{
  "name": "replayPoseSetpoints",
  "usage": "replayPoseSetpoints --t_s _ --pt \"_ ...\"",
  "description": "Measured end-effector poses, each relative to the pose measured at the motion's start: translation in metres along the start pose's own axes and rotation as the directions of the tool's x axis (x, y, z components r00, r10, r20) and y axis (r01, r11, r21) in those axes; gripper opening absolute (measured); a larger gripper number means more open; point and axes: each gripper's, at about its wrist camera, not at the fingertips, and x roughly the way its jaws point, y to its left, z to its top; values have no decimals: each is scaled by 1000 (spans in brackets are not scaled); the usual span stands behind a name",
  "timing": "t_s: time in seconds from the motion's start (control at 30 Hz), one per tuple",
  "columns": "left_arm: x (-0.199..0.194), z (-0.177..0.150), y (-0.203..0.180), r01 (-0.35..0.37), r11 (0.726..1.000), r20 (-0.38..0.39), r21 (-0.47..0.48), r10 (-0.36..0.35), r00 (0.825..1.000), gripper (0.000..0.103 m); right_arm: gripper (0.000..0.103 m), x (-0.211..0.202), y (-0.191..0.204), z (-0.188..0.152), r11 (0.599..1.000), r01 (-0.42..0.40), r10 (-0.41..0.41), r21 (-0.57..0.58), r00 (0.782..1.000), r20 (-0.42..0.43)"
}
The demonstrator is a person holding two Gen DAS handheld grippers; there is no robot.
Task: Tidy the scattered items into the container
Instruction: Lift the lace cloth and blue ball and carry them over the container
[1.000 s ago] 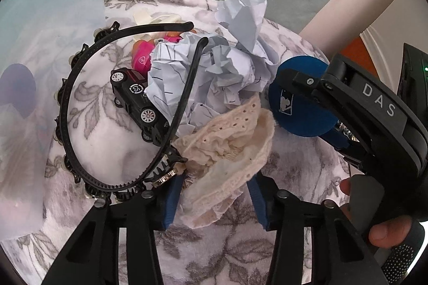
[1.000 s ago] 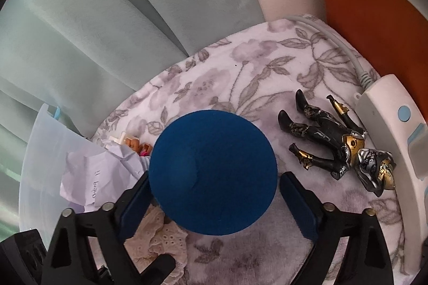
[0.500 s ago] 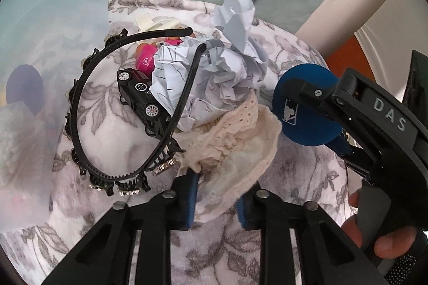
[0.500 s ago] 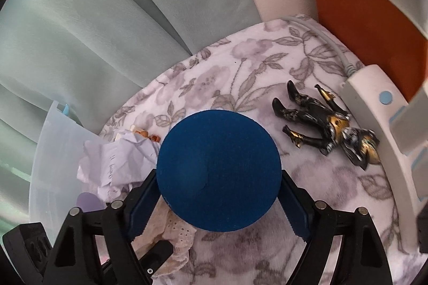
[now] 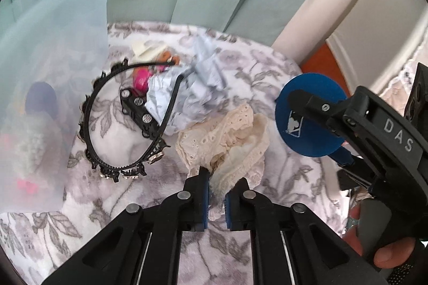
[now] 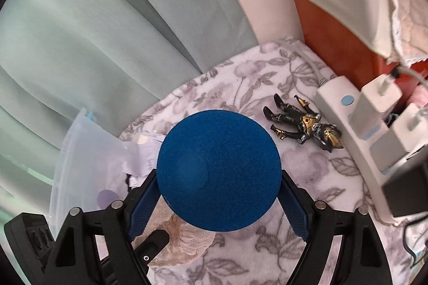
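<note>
My left gripper (image 5: 216,194) is shut on the near edge of a cream lace cloth (image 5: 227,135), which bunches up ahead of the fingers, above the floral blanket (image 5: 112,207). My right gripper (image 6: 218,204) holds a blue round disc (image 6: 218,170) between its blue pads (image 6: 141,202), clear of the blanket. In the left wrist view that disc (image 5: 310,113) shows a small white logo. A translucent container (image 5: 53,49) stands at the left with soft items inside; its wall (image 6: 88,156) also shows in the right wrist view. The lace cloth (image 6: 182,244) lies under the disc there.
A black toothed headband (image 5: 91,108), a black toy car (image 5: 137,111), crumpled paper (image 5: 192,92) and a pink toy (image 5: 141,79) lie beside the container. A dark action figure (image 6: 302,121) lies near a white power strip (image 6: 347,124) with plugs. Green curtains hang behind.
My left jaws closed onto the lace cloth and rose, pulling it off the paper pile. My right gripper lifted with the blue disc still in it.
</note>
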Motion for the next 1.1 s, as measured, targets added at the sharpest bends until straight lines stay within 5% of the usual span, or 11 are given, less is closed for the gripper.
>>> replayPoseSetpoints --t_s 0.6,1.1 --pt "-104 1 -14 22 999 205 44 -31 978 9 86 -107 46 -9 996 -56 66 -65 983 172" --pt "-194 -2 -2 21 999 404 31 -32 914 9 86 -173 96 -27 979 -110 155 -171 949 274"
